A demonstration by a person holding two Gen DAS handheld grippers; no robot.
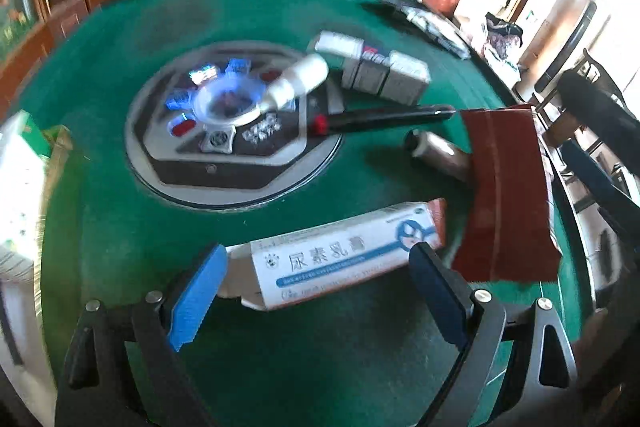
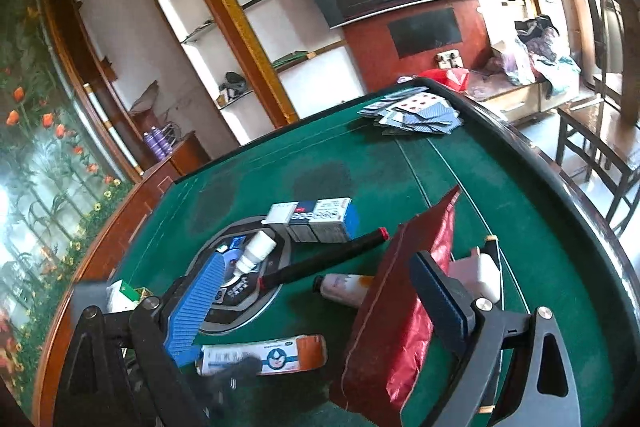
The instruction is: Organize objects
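A white ointment carton with blue print (image 1: 340, 253) lies on the green table, between the wide-open fingers of my left gripper (image 1: 320, 291); whether they touch it I cannot tell. It also shows in the right wrist view (image 2: 268, 351). My right gripper (image 2: 320, 303) is open, with a red foil pouch (image 2: 404, 311) leaning against its right finger (image 2: 440, 299); the pouch also shows in the left wrist view (image 1: 508, 195). A white dropper bottle (image 1: 296, 81), a black pen with red ends (image 1: 380, 119), a small lying bottle (image 1: 436, 151) and a group of boxes (image 1: 380, 67) are spread further out.
The table's round centre console (image 1: 224, 131) sits in the middle. Playing cards (image 2: 416, 115) lie at the far edge. A green-and-white box (image 1: 24, 163) stands at the left. A white bottle (image 2: 484, 275) sits behind the pouch. Chairs (image 2: 600, 131) stand to the right.
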